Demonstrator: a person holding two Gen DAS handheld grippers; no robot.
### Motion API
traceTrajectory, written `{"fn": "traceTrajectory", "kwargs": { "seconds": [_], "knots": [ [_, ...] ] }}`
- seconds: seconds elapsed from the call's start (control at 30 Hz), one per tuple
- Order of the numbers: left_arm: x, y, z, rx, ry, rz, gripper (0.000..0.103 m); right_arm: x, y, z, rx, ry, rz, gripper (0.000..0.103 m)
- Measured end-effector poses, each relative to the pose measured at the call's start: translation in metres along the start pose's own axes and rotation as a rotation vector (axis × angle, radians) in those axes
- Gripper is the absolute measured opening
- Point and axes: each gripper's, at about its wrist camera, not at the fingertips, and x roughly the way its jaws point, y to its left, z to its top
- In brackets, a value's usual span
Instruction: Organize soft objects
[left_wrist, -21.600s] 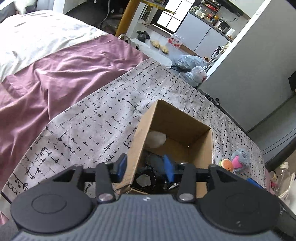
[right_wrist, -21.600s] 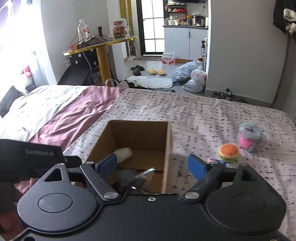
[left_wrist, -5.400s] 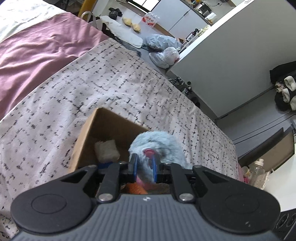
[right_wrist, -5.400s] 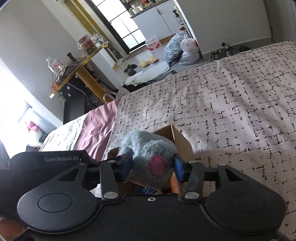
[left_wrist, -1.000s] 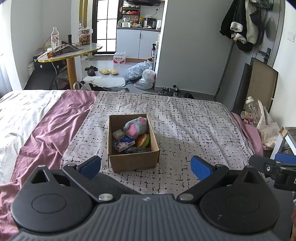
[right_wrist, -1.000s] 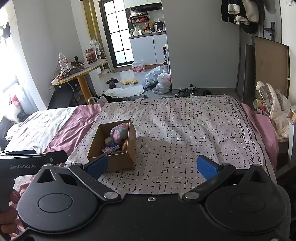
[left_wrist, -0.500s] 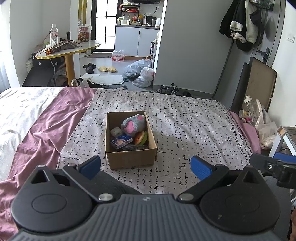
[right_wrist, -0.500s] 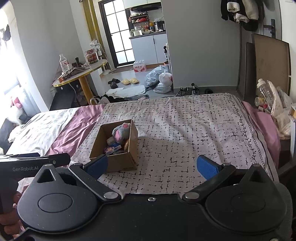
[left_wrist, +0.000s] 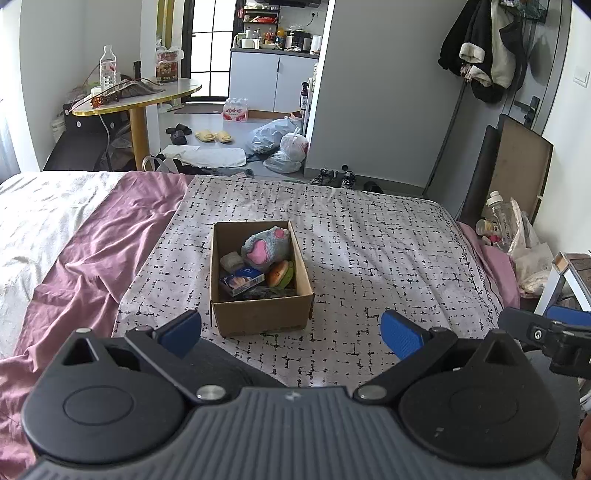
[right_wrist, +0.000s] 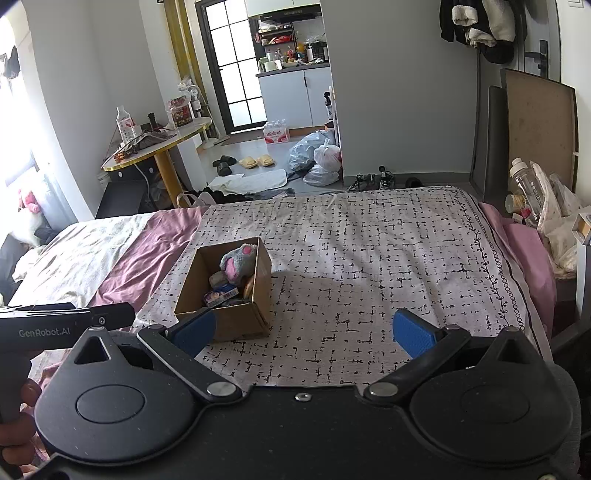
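The cardboard box (left_wrist: 260, 280) sits on the bed (left_wrist: 369, 258), toward its near edge, holding a grey-and-pink plush toy (left_wrist: 266, 248) and a burger plush (left_wrist: 280, 274). Both the left hand-held gripper (left_wrist: 291, 332) and the right hand-held gripper (right_wrist: 303, 328) hang well back from the box, jaws spread wide and empty.

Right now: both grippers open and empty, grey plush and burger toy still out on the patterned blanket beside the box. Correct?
Not quite. The grey plush and burger toy lie inside the cardboard box, not beside it on the patterned blanket; the left wrist view shows this. The left gripper and right gripper are indeed open and empty.
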Motion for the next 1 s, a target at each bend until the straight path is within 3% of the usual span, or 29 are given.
{"fn": "traceTrajectory", "kwargs": {
  "seconds": [1.0],
  "knots": [
    [-0.001, 0.0001, -0.0002, -0.002, -0.002, -0.004, 0.103, -0.0013, -0.0018, 0.0008, 0.0, 0.003, 0.002, 0.103]
  ]
}}
